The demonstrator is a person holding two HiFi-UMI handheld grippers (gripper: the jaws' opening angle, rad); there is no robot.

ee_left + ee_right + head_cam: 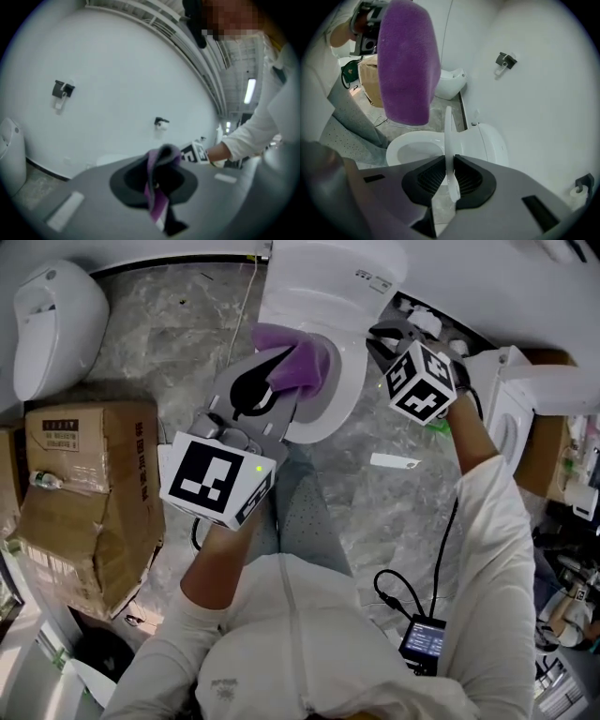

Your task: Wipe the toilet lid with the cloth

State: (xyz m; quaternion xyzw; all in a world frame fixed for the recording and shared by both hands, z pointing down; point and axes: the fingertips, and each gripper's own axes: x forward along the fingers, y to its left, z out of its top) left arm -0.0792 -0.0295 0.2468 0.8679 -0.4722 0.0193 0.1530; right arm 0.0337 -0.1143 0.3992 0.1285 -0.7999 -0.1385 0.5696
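My left gripper (272, 379) is shut on a purple cloth (302, 360) and holds it over the open toilet bowl (339, 395). In the left gripper view the cloth (158, 190) hangs folded between the dark pads of that gripper (153, 182). My right gripper (382, 337) reaches in at the toilet's right side. In the right gripper view that gripper (450, 180) is shut on the edge of the thin white toilet lid (448, 136), which stands upright. The cloth (408, 61) hangs at upper left there, apart from the lid, above the bowl (412, 149).
A battered cardboard box (89, 493) stands at the left, with a second white toilet (52, 324) behind it. A white appliance (511, 413) sits at the right. A cable and a small screen device (424, 641) lie on the marble floor. The wall is close behind the toilet.
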